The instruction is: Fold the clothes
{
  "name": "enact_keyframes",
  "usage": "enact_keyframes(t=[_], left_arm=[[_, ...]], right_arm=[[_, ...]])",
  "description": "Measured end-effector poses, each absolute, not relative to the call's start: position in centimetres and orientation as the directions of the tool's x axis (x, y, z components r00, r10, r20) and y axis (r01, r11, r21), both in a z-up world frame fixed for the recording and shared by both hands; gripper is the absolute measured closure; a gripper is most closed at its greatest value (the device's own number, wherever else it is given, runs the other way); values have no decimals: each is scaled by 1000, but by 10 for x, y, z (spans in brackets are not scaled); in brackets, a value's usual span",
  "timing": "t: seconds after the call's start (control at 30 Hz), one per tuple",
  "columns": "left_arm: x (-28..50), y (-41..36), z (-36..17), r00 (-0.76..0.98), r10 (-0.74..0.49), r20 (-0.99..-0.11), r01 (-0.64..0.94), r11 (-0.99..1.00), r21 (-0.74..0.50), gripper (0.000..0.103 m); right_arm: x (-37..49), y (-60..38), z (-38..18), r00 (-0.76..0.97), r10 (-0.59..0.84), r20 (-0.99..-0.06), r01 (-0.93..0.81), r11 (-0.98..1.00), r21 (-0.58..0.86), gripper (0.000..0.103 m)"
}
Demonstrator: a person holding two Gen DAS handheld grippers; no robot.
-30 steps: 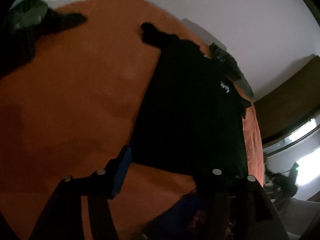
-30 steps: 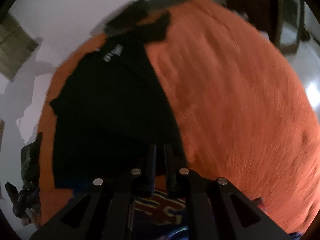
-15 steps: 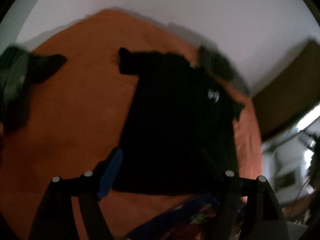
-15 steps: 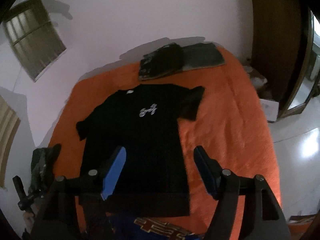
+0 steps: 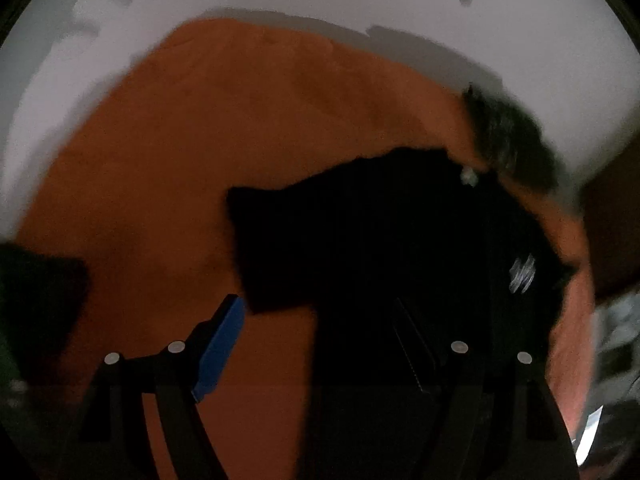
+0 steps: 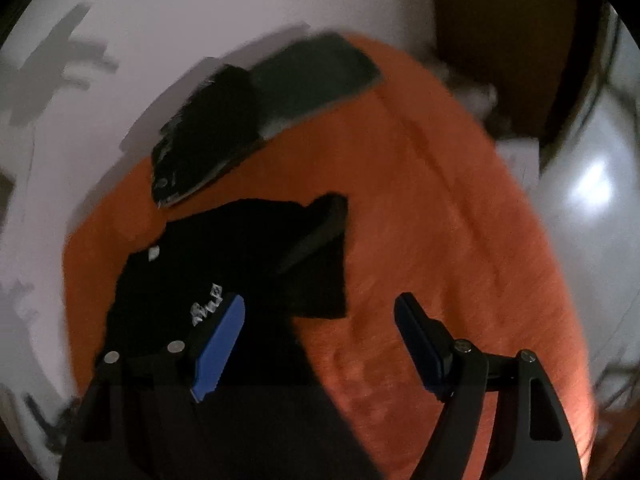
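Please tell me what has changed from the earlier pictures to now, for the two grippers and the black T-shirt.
The right gripper, shut a second ago, has just been opening and now stands open and empty. The left gripper was already open, opened a little more, and holds nothing. Both views moved from the hem toward the collar and sleeves. The black T-shirt stays spread flat on the orange blanket.

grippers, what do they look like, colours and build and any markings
Both are black two-finger frames with angular struts and round silver bolt heads. The right gripper carries flat blue pads on its fingers. The left gripper shows one blue pad; its other finger is too dark to tell. No cables or markings visible.
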State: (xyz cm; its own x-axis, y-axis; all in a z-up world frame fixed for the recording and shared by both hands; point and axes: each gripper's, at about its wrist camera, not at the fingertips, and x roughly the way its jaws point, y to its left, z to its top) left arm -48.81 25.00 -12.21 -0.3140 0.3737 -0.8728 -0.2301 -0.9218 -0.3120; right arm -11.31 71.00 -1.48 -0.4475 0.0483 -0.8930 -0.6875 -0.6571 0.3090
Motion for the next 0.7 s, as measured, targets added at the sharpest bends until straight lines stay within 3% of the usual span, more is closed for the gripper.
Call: enact_keyframes(t=[0.2, 0.37, 0.5, 0.7], left_arm=[[-531, 325, -138, -308, 452, -837, -269, -885, -379, 26], [-507, 400, -157, -207, 582, -787, -331, -798, -504, 26], [-477, 446, -178, -142, 543, -828, -454, -779, -433, 26], [-441, 503, -197, -128, 493, -860, -612, -722, -323, 26]], right_arm=[[-136, 730, -33, -419, 21, -908, -728, -605, 322, 26], [-132, 727, -81, -511, -81, -856, -717, -509, 476, 26], [-120, 715, -138, -589, -154, -793, -697, -400, 595, 26], [-117, 754, -176, -649, -113, -752, -684, -346, 642, 26]])
